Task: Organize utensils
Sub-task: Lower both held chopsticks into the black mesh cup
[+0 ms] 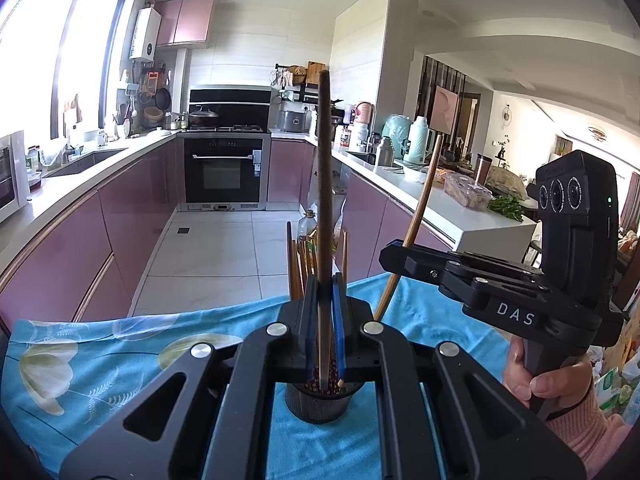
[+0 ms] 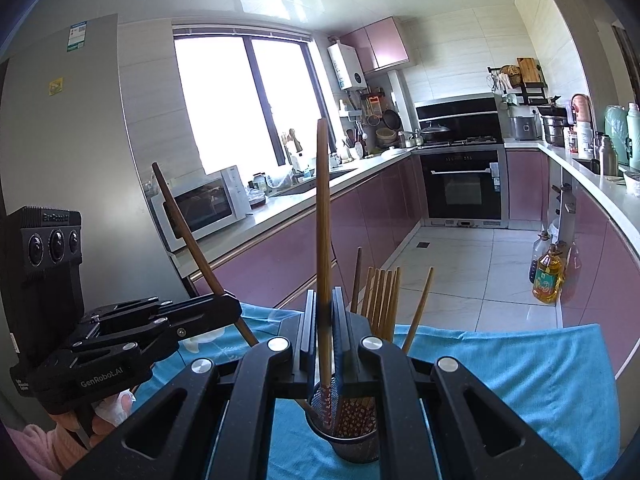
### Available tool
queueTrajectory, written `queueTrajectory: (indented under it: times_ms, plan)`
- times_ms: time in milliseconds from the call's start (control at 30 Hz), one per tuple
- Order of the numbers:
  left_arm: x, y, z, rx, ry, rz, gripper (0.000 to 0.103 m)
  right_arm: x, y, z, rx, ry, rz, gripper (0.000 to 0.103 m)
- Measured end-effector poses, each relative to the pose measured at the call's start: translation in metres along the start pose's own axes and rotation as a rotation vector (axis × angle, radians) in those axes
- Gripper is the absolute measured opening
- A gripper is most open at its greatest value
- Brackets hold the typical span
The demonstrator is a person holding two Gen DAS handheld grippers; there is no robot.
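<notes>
In the left wrist view the left tool (image 1: 324, 300) is clamped narrow on a dark chopstick (image 1: 325, 184), which runs between its blue pads (image 1: 338, 320) with its long axis close to upright, the top end toward 12 o'clock and the lower end dipping toward 6 o'clock into the dark mesh holder (image 1: 318, 404) directly beneath the tool. More chopsticks (image 1: 302, 268) stand bunched in the holder just beyond the fingertips. The holder sits on a blue floral cloth (image 1: 100, 364) covering the surface. At 3 o'clock the right tool (image 1: 390, 254) comes in from the side, gripping a lighter chopstick (image 1: 420, 216) that leans with its top toward 1 o'clock; a hand (image 1: 536, 380) in a pink sleeve holds its handle. In the right wrist view the right tool (image 2: 323, 312) is closed on that lighter brown chopstick (image 2: 323, 216), here seen nearly vertical, top at 12 o'clock, its patterned lower end inside the holder (image 2: 352, 436). This view shows what the other hides: the red patterned tips of the chopsticks packed in the holder, and the spread of the standing bunch (image 2: 380, 296), one stick (image 2: 418, 308) leaning off toward 1 o'clock. At 9 o'clock the left tool (image 2: 230, 308) appears from the side with its dark chopstick (image 2: 188, 236) tilted, top toward 11 o'clock.
</notes>
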State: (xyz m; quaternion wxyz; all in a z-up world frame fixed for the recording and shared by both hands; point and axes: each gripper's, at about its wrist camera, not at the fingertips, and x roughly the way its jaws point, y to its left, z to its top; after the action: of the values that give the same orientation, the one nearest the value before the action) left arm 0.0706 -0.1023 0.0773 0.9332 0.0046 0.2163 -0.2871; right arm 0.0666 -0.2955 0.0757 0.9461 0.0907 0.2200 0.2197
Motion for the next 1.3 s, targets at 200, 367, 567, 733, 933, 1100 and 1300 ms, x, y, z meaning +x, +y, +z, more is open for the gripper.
queueTrajectory:
  times_ms: [200, 367, 567, 733, 933, 1100, 1300]
  plan:
    - [0.008, -0.003, -0.002, -0.002, 0.019, 0.002, 0.008, 0.003, -0.004, -0.001, 0.005, 0.009, -0.005, 0.006]
    - [0.009, 0.001, -0.002, -0.005, 0.028, -0.001, 0.008, 0.006, -0.006, -0.002, 0.01, 0.017, -0.014, 0.006]
    - [0.009, 0.003, 0.001, -0.004, 0.039, -0.003, 0.008, 0.01, -0.006, -0.002, 0.015, 0.028, -0.017, 0.006]
    - [0.01, 0.005, 0.004, -0.007, 0.052, -0.009, 0.008, 0.012, -0.008, -0.004, 0.022, 0.036, -0.021, 0.006]
    - [0.01, 0.005, 0.003, -0.007, 0.063, -0.013, 0.008, 0.019, -0.01, -0.006, 0.029, 0.049, -0.028, 0.006]
    - [0.01, 0.01, 0.005, -0.01, 0.072, -0.017, 0.008, 0.022, -0.012, -0.007, 0.032, 0.057, -0.03, 0.006]
    - [0.014, 0.009, 0.006, -0.013, 0.086, -0.018, 0.008, 0.027, -0.014, -0.009, 0.038, 0.071, -0.033, 0.006]
